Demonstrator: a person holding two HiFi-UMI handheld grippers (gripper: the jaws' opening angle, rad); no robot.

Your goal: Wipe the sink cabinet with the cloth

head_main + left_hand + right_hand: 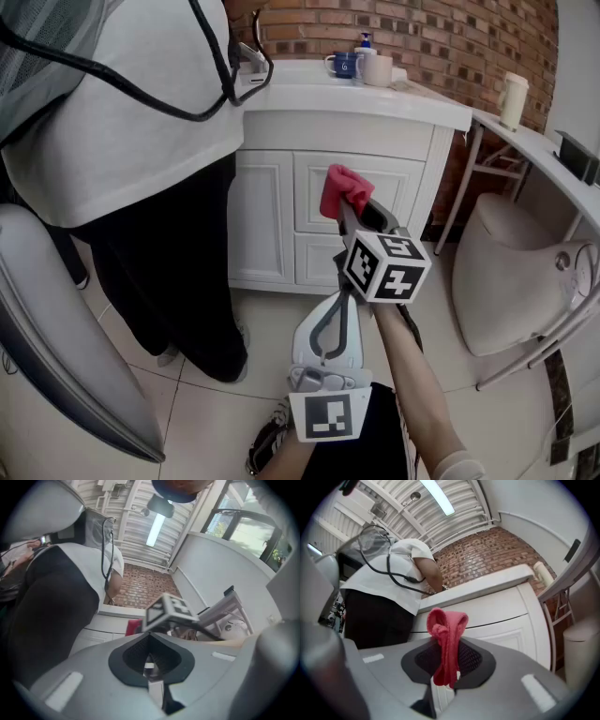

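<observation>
My right gripper [349, 208] is shut on a red cloth [343, 191], bunched up and raised in front of the white sink cabinet [319, 216]. In the right gripper view the cloth [446, 639] hangs pinched between the jaws, with the cabinet door [506, 620] a short way behind it. Whether the cloth touches the cabinet I cannot tell. My left gripper [330, 330] sits lower and closer to me, its jaws shut on nothing. In the left gripper view its closed jaws [151, 660] point up at the right gripper's marker cube [169, 610].
A person in a white shirt and dark trousers [159, 159] stands at the cabinet's left, bent over the sink. Mugs and a bottle [361, 62] stand on the countertop. A white toilet [511, 272] and a metal-legged shelf [525, 141] are at right. A grey appliance [56, 328] fills the left.
</observation>
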